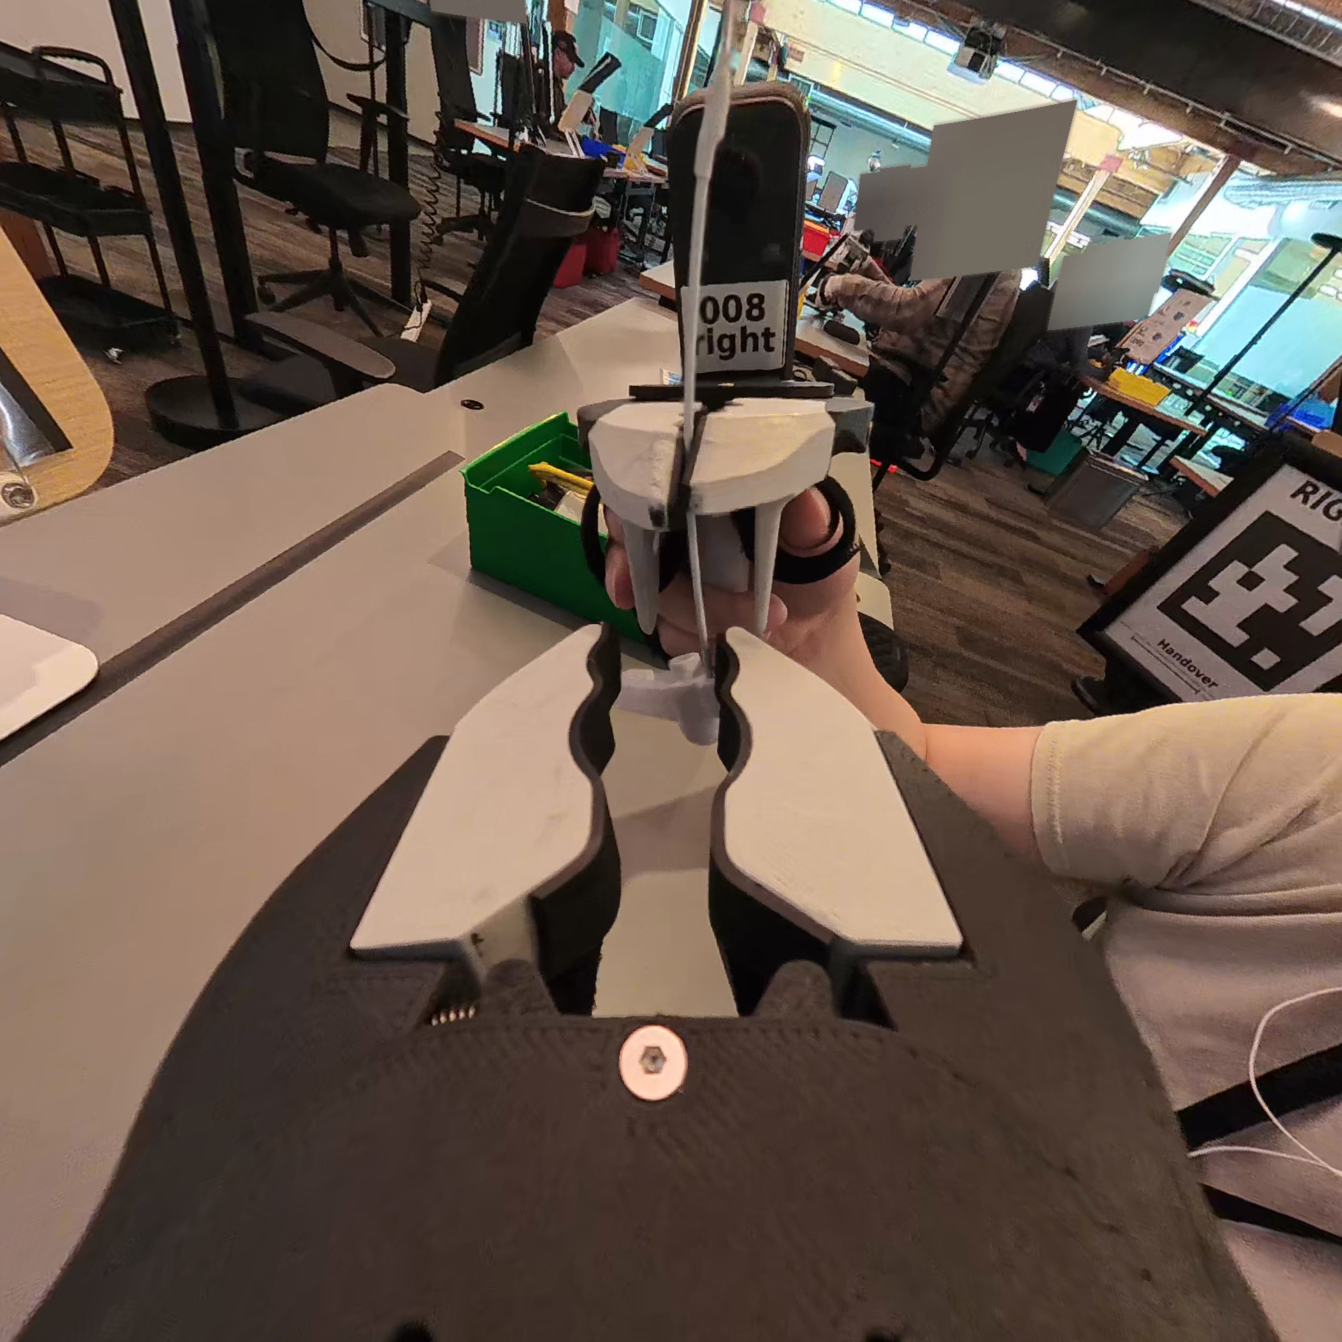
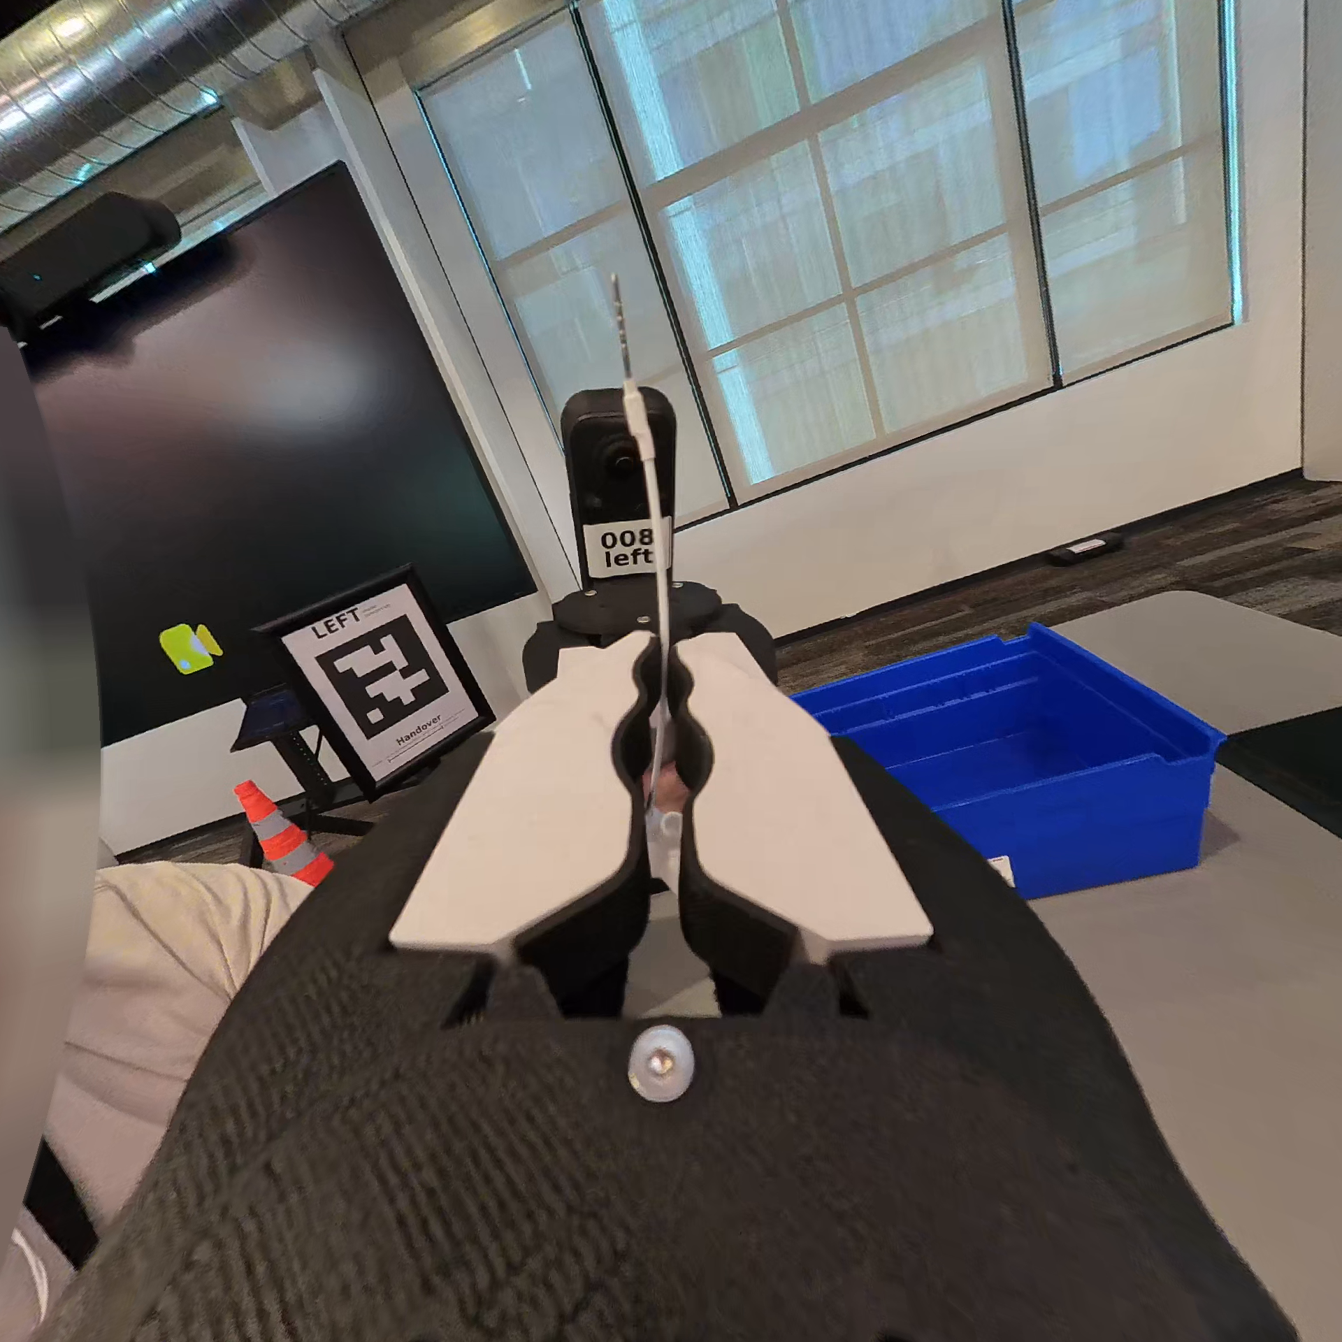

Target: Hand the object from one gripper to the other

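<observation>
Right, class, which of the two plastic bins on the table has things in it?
The green bin, with a yellow item and others inside; the blue bin shows only its bare floor.

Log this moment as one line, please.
handover | right gripper shut on white cable | left gripper open, facing it

Open-plan office: desks (image 1: pixel 835 341), swivel chairs (image 1: pixel 319 196), wall screen (image 2: pixel 254 465).

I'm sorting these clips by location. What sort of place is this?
Most likely an open-plan office or lab workspace: black office chairs on carpet, a grey work table carrying a green parts bin, and a big dark wall screen beside large windows.
</observation>
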A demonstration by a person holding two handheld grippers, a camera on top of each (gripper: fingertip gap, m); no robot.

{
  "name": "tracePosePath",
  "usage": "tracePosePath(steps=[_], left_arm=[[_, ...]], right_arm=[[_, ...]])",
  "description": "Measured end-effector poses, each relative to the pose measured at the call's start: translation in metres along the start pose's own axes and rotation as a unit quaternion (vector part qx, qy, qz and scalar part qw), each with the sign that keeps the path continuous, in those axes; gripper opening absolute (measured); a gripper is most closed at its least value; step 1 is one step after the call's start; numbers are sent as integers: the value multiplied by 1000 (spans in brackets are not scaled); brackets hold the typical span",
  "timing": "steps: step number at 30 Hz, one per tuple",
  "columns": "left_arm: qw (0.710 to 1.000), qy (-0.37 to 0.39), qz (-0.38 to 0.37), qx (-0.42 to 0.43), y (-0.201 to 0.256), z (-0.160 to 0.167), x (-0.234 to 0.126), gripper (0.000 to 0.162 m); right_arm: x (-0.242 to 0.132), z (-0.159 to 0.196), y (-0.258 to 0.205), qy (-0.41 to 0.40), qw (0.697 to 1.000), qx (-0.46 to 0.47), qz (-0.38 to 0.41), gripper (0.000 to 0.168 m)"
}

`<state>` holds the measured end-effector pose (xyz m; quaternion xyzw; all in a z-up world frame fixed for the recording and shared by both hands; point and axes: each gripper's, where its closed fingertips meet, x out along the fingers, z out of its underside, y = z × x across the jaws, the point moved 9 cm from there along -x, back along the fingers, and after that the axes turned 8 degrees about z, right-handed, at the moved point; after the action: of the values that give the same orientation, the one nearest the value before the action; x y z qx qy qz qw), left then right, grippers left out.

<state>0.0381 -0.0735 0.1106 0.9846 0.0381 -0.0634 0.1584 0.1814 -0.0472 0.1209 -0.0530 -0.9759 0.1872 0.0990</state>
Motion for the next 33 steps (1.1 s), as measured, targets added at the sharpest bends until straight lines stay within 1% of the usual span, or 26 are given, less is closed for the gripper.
tracePosePath(steps=[1,2,5,8,9,11,13,14,15,16,17,19,21,22,23,26,29,30,33], left_arm=[[1000,0,-1,3,1,0,0,22],[1000,-1,-2,7,1,0,0,19],[1000,-4,-10,21,2,-2,0,1],[999,1,-29,32,3,-4,-2,1],[999,7,-36,36,2,-5,-3,1],[998,29,-48,34,1,-9,-10,1],[995,75,-61,17,-3,-14,-20,0],[993,103,-64,4,-5,-16,-27,0],[989,134,-63,-12,-7,-18,-34,0],[984,166,-55,-31,-9,-20,-40,0],[979,194,-42,-50,-10,-21,-47,0],[967,240,-17,-79,-13,-22,-57,0],[956,277,3,-101,-15,-22,-63,1],[949,293,14,-111,-15,-22,-65,0],[943,308,26,-122,-15,-23,-66,0],[922,352,50,-153,-13,-23,-65,0],[913,366,58,-172,-10,-23,-57,0],[911,366,61,-177,-8,-23,-53,0],[910,362,71,-191,-5,-22,-41,0]], right_arm=[[0,0,0,1,1000,-2,2,1],[-1,-1,-1,1,1000,-5,3,1],[-1,-1,-1,3,1000,-10,9,1],[-3,-3,-1,16,999,-26,16,2],[-4,-4,-1,24,999,-38,23,7],[-7,-8,-4,36,994,-86,52,26],[-11,-11,-10,50,978,-177,98,37],[-12,-11,-15,60,962,-236,121,39],[-12,-11,-21,71,940,-301,145,41],[-12,-9,-28,82,910,-368,170,41],[-10,-5,-35,90,873,-438,194,40],[-3,6,-46,92,779,-568,249,38],[8,18,-52,91,685,-656,302,37],[14,25,-54,94,649,-685,318,37],[19,30,-55,97,624,-702,330,36],[30,42,-54,91,593,-725,338,35],[30,43,-52,100,530,-757,369,27],[28,43,-53,104,517,-764,372,25],[27,42,-54,91,501,-777,371,20]])
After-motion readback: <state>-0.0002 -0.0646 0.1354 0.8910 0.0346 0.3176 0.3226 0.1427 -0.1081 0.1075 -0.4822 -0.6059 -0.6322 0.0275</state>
